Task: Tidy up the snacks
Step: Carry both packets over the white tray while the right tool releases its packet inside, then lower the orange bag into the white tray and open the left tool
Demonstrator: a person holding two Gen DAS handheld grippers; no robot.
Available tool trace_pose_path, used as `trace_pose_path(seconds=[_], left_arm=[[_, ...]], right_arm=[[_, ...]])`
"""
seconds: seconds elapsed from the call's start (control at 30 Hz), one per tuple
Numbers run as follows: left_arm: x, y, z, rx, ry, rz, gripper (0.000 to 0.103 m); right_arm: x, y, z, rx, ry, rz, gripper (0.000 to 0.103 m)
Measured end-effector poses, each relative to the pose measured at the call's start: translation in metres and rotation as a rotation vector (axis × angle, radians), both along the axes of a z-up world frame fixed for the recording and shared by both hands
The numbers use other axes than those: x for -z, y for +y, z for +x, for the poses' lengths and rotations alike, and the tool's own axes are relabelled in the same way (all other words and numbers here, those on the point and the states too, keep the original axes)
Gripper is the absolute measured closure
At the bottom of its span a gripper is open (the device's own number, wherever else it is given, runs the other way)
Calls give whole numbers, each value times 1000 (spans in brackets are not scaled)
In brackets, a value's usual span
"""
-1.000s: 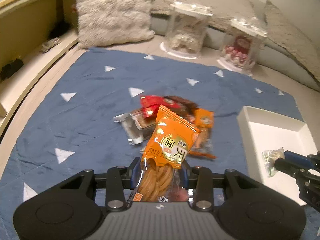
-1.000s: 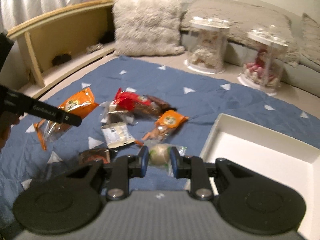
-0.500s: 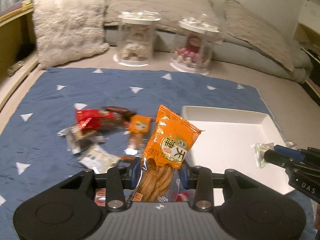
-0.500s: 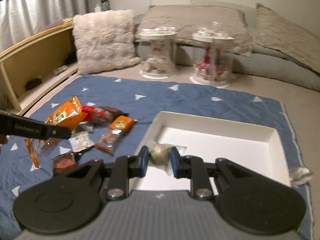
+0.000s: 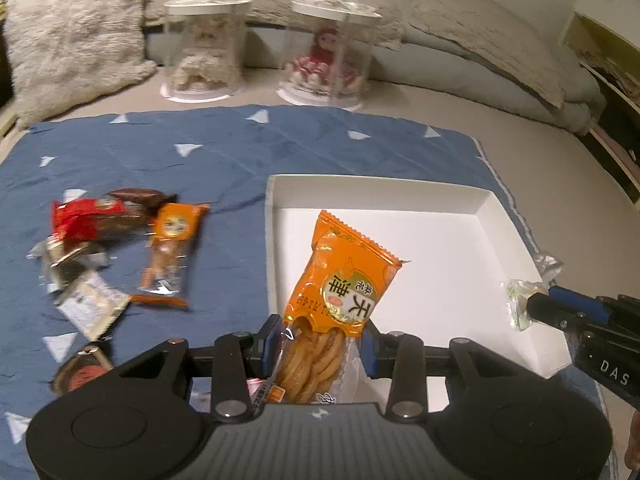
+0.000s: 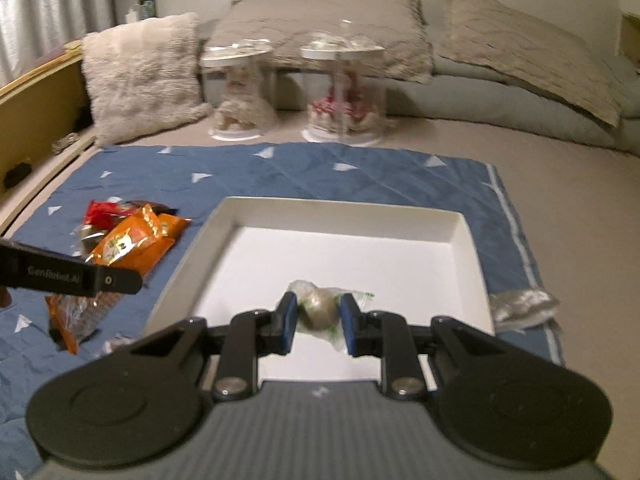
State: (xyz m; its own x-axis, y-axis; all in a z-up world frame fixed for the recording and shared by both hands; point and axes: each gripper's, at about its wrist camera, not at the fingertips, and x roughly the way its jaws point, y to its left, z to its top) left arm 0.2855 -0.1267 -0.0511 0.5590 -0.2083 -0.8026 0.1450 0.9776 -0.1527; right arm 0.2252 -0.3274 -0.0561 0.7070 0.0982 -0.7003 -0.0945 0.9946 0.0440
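My left gripper (image 5: 318,346) is shut on the lower end of an orange packet of fried twists (image 5: 340,280), held upright over the near left part of the white tray (image 5: 380,186). My right gripper (image 6: 318,322) is shut on a small round sweet in a clear wrapper (image 6: 318,308), above the tray's (image 6: 344,210) near middle. In the left wrist view the right gripper (image 5: 536,308) enters from the right edge with the wrapped sweet (image 5: 518,300). The left gripper (image 6: 120,280) and its orange packet (image 6: 124,244) show at the left of the right wrist view.
Loose snacks (image 5: 108,240) lie in a heap on the blue triangle-patterned mat (image 5: 224,152), left of the tray. A crumpled clear wrapper (image 6: 524,304) lies by the tray's right edge. Two clear domed jars (image 5: 204,44) (image 5: 332,48) and pillows stand at the back.
Both grippers have swung right with their snacks, from over the snack heap to over the white tray, which now fills the middle of both views.
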Motion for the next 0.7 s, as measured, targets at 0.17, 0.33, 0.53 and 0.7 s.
trace_pose_path(seconds=[0.17, 0.33, 0.53, 0.7], left_arm=[[8, -33, 7, 47, 16, -15, 61], [20, -62, 14, 83, 39, -41, 61], [35, -79, 22, 87, 93, -81, 61], [47, -77, 27, 68, 162, -160, 61]], right_arm=[[8, -29, -2, 63, 34, 2, 75], [21, -55, 10, 137, 85, 22, 75], [36, -66, 20, 157, 140, 22, 75], [42, -69, 26, 170, 166, 27, 84]])
